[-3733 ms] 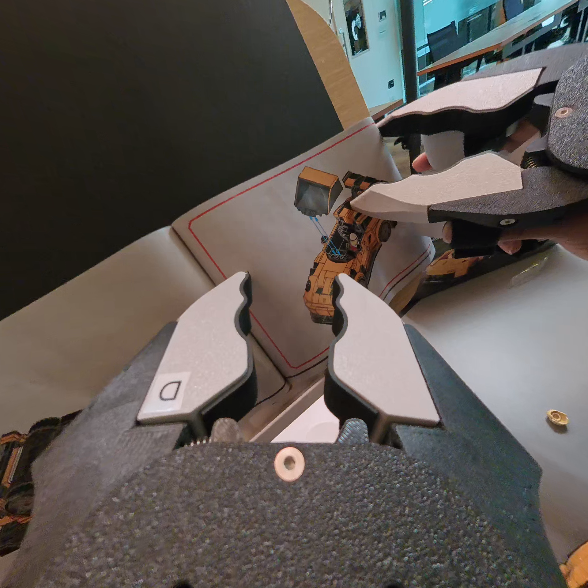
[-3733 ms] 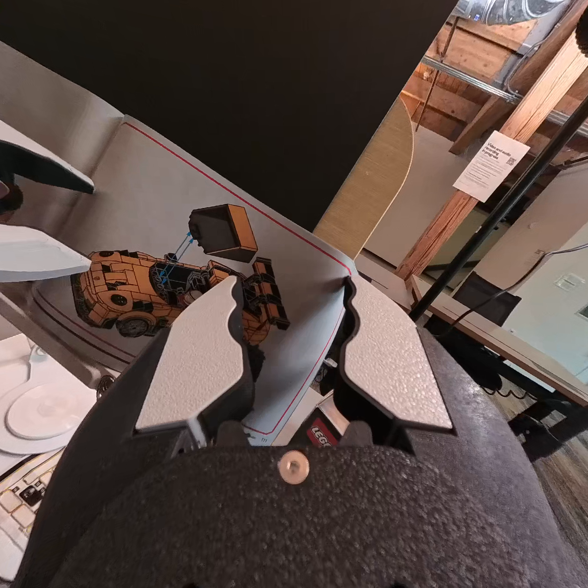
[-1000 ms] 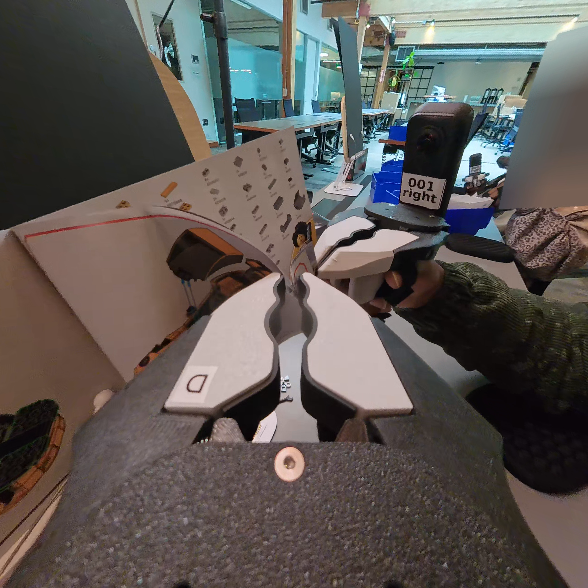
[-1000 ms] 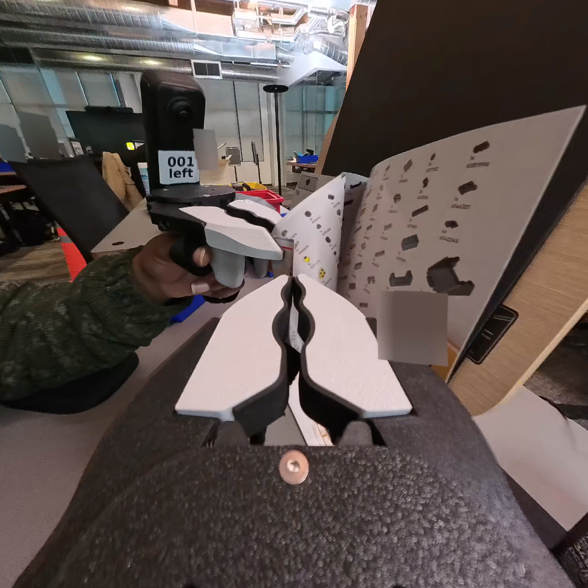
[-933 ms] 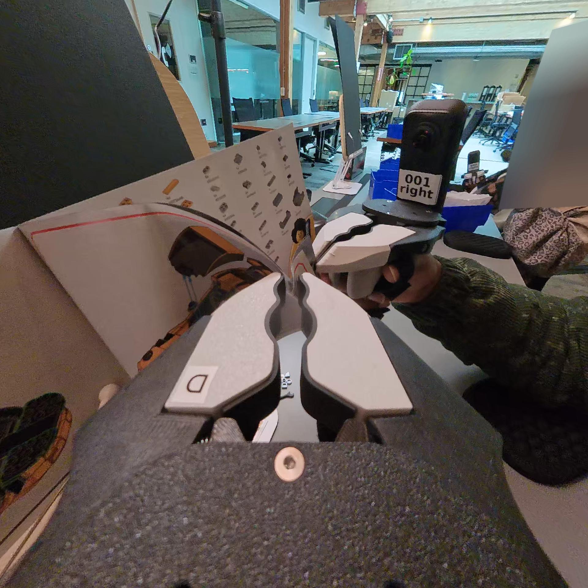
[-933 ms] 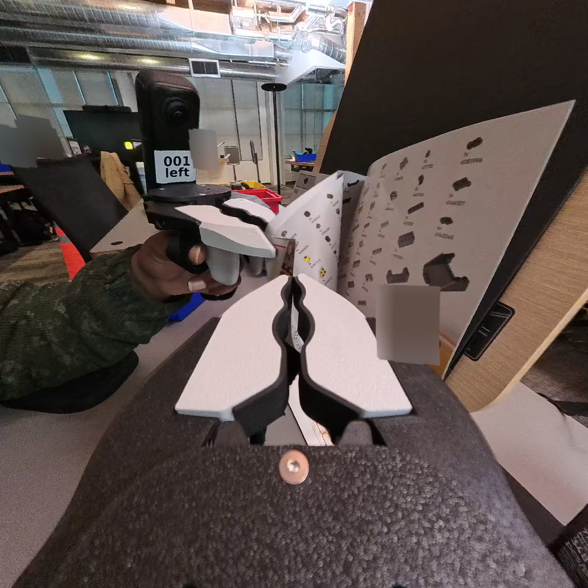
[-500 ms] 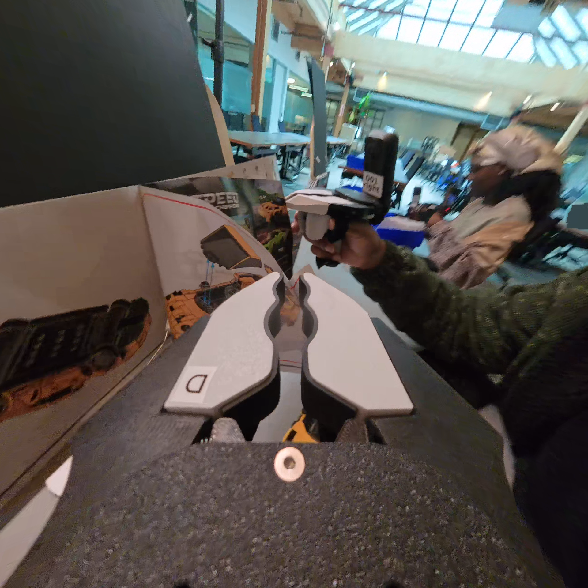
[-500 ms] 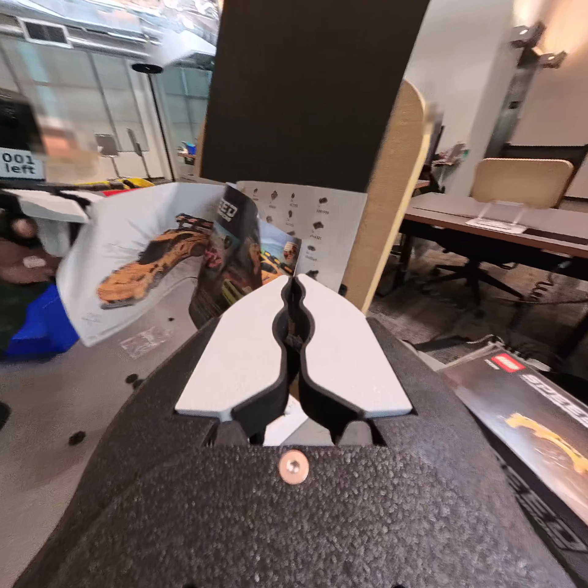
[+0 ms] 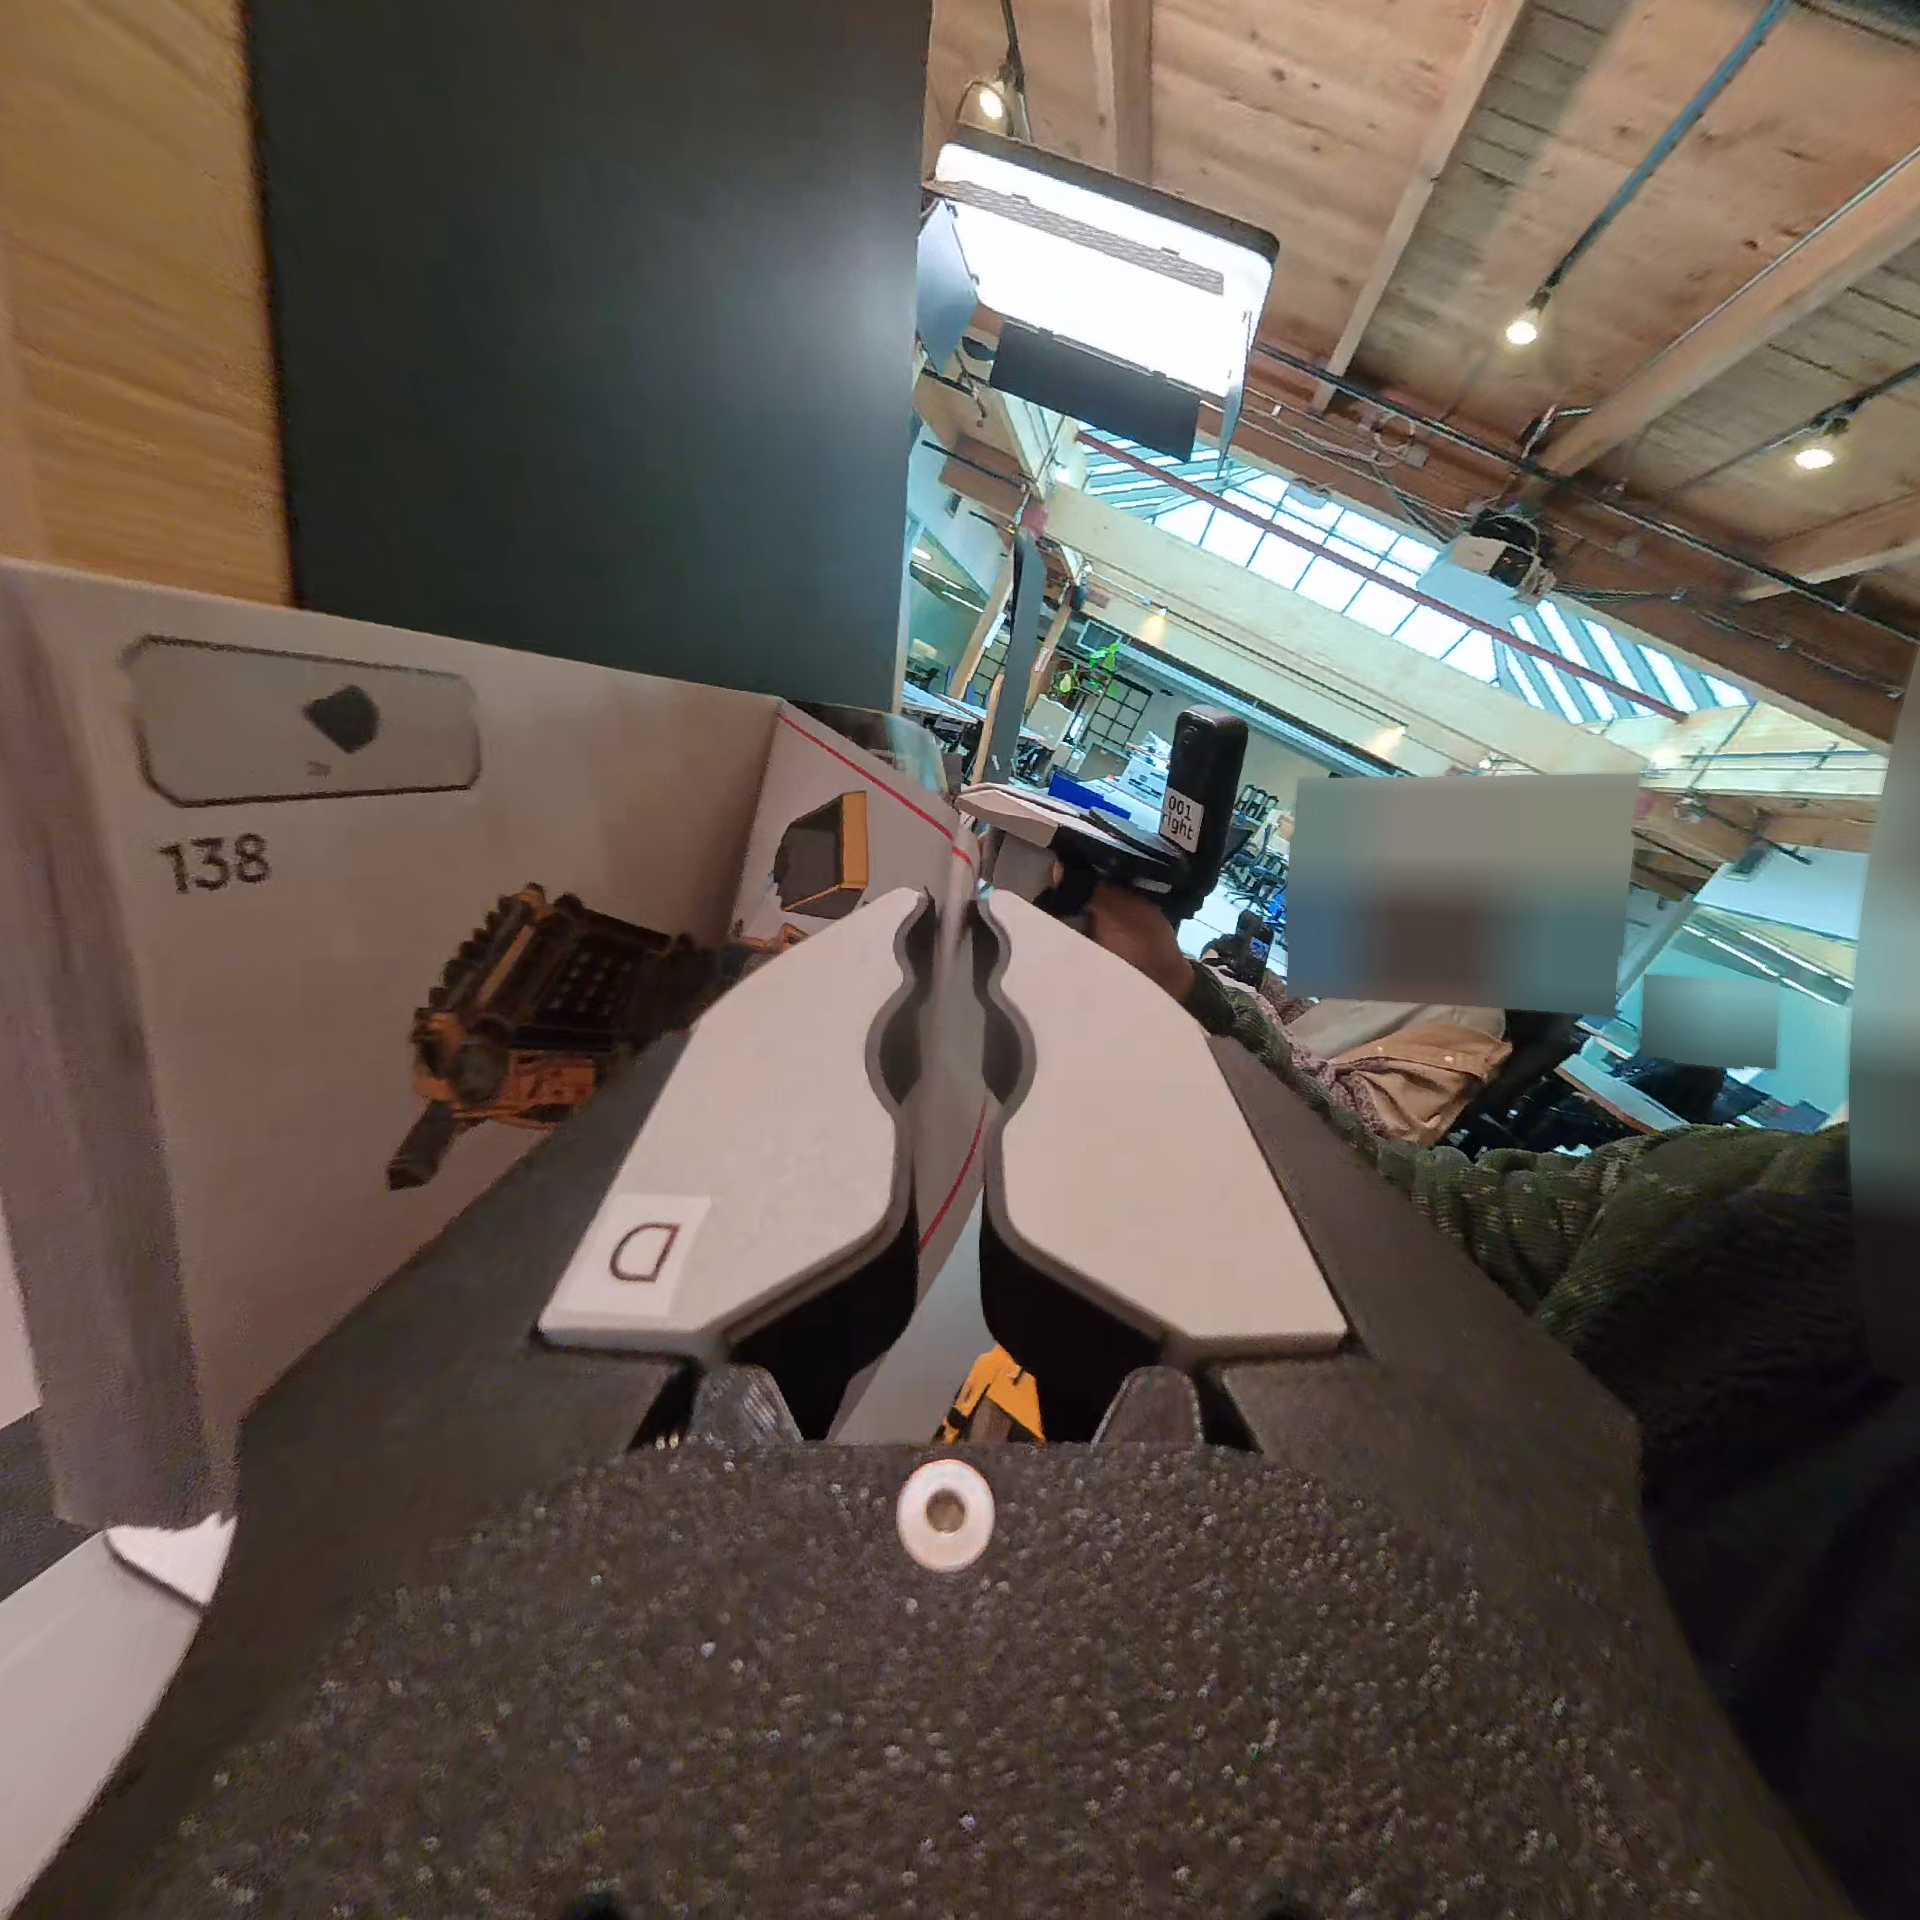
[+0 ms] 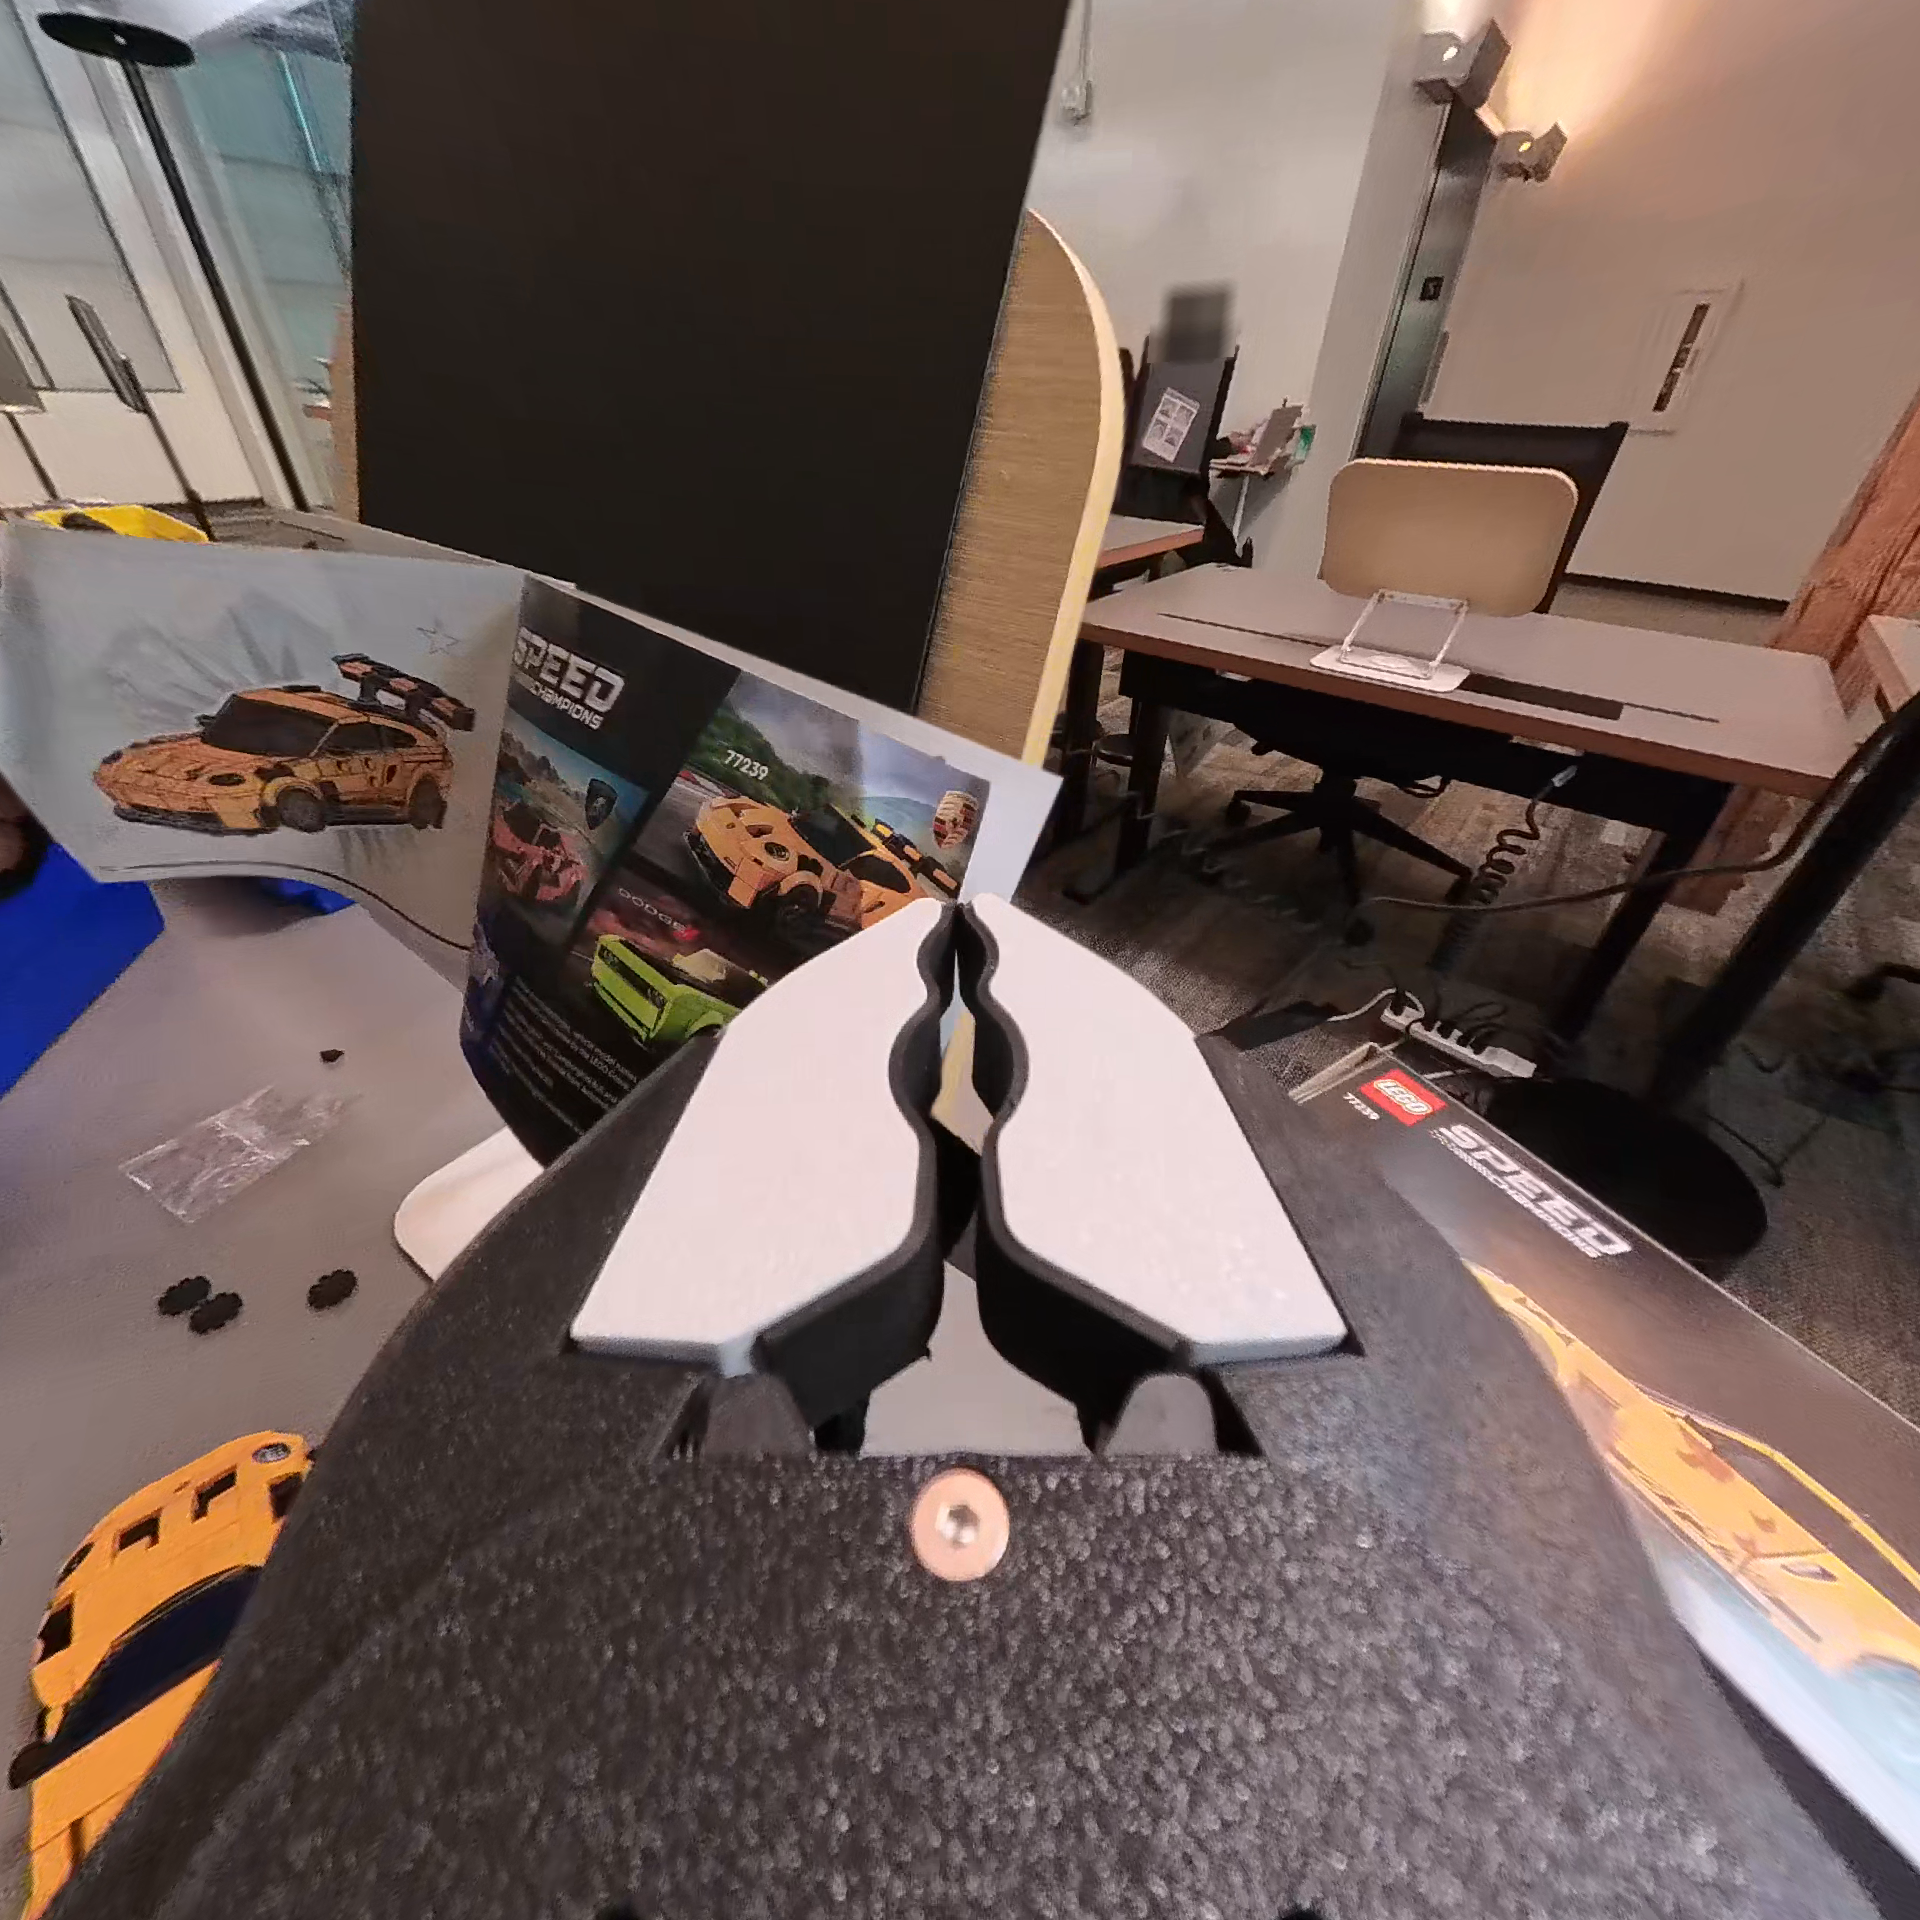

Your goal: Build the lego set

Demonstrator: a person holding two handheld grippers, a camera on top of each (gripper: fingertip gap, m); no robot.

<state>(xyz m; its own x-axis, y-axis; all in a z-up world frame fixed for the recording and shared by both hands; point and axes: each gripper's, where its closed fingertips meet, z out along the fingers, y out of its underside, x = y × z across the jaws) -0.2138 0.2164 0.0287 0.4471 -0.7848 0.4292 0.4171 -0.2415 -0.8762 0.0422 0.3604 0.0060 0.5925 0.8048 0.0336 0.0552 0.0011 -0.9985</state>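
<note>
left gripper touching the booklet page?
Touching. The left wrist view shows the left gripper shut on a grey page edge of the paper instruction booklet, which runs between its fingers.

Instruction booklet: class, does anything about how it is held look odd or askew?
Yes. The booklet is off the table, its pages bent and fanned, pinched by both the left gripper and the right gripper.

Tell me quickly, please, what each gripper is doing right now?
Left gripper: shut on a page of the instruction booklet.
Right gripper: shut on the booklet's back cover.
</note>
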